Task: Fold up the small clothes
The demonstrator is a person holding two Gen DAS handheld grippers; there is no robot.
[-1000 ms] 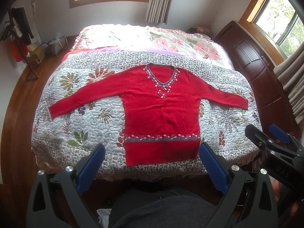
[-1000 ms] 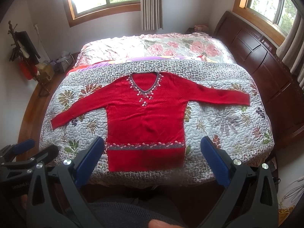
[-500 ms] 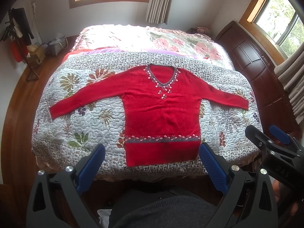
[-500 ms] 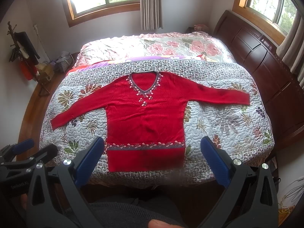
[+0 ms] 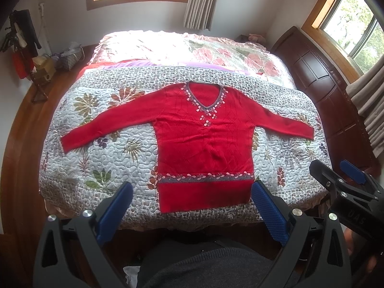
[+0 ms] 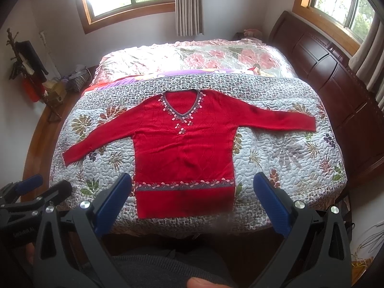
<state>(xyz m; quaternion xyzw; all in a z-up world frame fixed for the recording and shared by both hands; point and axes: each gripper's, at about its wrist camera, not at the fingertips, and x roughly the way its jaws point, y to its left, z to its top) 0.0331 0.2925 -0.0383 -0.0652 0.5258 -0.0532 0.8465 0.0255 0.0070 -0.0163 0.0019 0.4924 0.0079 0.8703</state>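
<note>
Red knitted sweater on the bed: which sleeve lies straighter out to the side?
On the red knitted sweater, the right-hand sleeve runs nearly level; the left-hand sleeve slants down toward the quilt's near edge.

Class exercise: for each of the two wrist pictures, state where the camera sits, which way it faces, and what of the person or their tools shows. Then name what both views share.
Left wrist: sits on the left tool, held off the foot of the bed, facing the red sweater; its open blue fingers and the right tool show.
Right wrist: sits on the right tool, facing the same way; its open fingers, the left tool and a fingertip show.
Shared: the sweater spread flat on the quilt, both windows.
</note>
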